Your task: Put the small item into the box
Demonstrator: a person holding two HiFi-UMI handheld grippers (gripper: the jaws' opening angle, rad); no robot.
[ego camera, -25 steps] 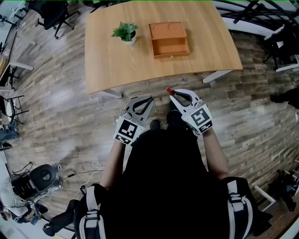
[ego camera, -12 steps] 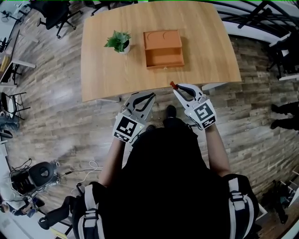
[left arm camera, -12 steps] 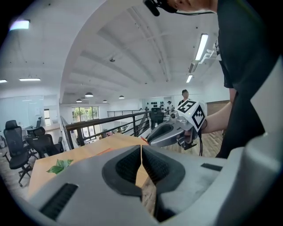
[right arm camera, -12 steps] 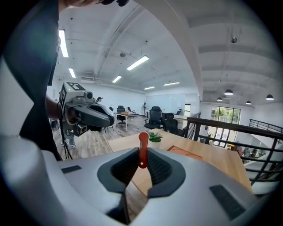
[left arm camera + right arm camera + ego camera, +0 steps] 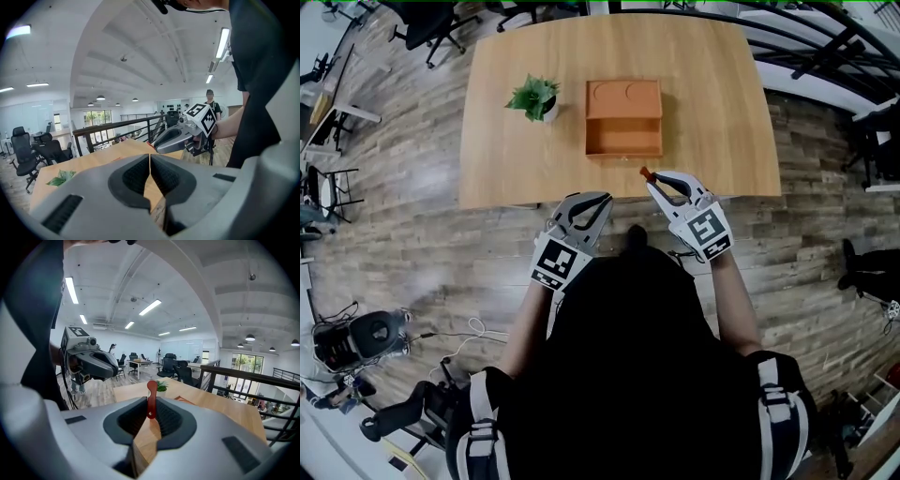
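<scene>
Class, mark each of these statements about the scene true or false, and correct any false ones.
1. The right tongs grip a small red item. True.
2. The left tongs also hold something. False: they are shut with nothing between them.
3. In the head view, the green potted plant stands left of the orange box on the light wooden table. True.
4. The small red item lies inside the orange box. False: it is in the right tongs, by the table's near edge.
</scene>
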